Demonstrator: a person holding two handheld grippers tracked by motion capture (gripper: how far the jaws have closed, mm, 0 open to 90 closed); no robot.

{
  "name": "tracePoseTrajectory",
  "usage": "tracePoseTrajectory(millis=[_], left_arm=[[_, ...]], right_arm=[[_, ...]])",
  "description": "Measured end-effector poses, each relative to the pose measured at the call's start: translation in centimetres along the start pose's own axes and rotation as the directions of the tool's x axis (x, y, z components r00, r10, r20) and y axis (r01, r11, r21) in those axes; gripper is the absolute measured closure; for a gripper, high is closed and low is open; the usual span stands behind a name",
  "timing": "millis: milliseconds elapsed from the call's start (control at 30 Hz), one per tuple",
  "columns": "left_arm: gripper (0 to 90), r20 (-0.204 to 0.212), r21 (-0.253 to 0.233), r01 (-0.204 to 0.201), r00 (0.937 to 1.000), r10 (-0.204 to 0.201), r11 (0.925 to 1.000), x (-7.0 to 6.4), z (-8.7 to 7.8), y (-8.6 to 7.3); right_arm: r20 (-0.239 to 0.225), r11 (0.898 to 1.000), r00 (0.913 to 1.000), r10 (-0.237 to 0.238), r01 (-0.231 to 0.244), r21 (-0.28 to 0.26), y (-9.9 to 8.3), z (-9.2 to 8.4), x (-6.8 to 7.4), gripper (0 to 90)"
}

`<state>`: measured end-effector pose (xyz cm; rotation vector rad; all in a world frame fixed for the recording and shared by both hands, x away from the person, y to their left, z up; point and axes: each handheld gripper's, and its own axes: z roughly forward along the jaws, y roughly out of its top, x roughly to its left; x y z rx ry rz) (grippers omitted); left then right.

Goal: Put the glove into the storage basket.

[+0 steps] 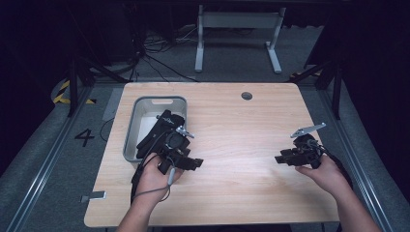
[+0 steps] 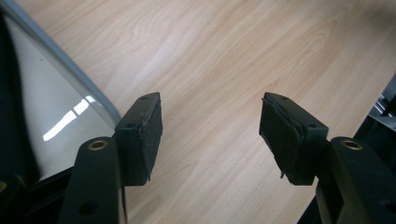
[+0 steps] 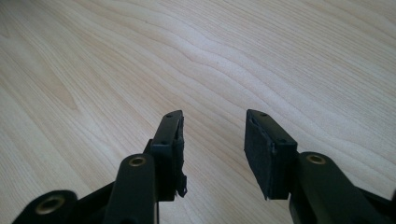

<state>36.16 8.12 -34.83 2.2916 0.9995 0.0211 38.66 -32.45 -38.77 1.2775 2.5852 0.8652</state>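
Both hand-held grippers, left [image 1: 193,163] and right [image 1: 282,158], I hold spread and empty over the pale wooden table [image 1: 241,140], facing inward; the grey plastic bin [image 1: 131,130] lies beside my left, within reach.

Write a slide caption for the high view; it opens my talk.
Two hand-held tools, left and right, open above a wooden table beside a grey tray.

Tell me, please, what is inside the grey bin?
The grey bin shows a bare pale floor at its far end. The left tool and its body cover the near part, so that part stays unknown.
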Motion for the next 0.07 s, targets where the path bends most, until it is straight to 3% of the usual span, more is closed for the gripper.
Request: tracePoseTrajectory(millis=[67], left_arm=[[39.8,0.013,0.013,-0.010,0.9999,0.009,0.9999,-0.20,0.36,-0.10]], right_arm=[[-0.002,1.000,1.0000,-0.005,0.005,-0.008,0.02,-0.03,-0.01,57.5]])
